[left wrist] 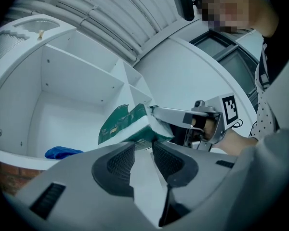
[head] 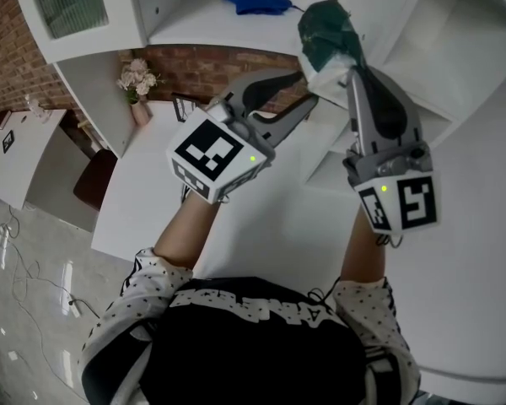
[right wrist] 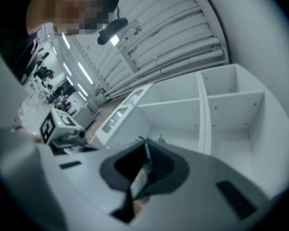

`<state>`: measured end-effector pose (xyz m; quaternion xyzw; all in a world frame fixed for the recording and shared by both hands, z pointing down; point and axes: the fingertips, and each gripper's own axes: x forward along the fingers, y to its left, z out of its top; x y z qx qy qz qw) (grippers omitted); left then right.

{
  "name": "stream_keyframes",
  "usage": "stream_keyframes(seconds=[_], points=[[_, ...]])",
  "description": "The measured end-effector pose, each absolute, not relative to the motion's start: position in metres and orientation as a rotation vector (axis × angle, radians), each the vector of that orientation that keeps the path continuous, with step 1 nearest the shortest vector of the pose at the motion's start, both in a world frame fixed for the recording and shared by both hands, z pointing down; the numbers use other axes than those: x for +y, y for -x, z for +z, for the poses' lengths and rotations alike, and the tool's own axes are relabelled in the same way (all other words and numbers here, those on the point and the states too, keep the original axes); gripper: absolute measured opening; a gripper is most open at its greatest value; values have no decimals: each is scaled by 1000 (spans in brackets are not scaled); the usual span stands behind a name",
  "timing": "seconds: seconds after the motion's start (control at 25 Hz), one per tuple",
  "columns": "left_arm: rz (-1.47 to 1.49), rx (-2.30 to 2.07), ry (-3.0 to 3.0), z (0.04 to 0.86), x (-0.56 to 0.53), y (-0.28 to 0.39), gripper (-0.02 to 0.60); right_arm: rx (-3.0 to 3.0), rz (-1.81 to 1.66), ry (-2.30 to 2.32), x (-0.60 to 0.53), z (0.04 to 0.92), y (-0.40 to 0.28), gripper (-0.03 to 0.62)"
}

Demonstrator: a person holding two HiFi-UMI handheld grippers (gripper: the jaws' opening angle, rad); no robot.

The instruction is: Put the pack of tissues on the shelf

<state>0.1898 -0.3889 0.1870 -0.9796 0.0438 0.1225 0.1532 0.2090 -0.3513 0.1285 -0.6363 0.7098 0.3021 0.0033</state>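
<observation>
Currently my right gripper (right wrist: 145, 150) has its fingers clamped on the pack of tissues (head: 325, 32), held up in front of the white shelf (head: 194, 24). Left gripper (left wrist: 142, 147): fingers narrowly apart, empty, tips just beside the pack. A blue cloth (head: 257, 1) lies on the shelf.

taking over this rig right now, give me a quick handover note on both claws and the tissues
Right claw: shut on the green-and-white soft pack of tissues, held up in front of the white shelf unit.
Left claw: open, nothing between its jaws, tips close to the pack.
A crumpled blue cloth lies on the shelf board.
Done: pack gripped and at shelf height.
Left: set it on a shelf board, probably beside the cloth, then release.
</observation>
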Motion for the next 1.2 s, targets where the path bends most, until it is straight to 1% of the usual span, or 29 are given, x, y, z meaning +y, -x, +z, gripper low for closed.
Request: stream_keyframes(seconds=[0.48,0.84,1.2], points=[[356,162,2756,177,-382,-179,161,2237,936,2000,-366,130,-214,38],[345,247,2750,170,-395,-187,161,2253,898,1989,-376,131,-221,39],[348,298,2751,170,-404,-197,132,2265,890,2009,-382,133,-229,40]])
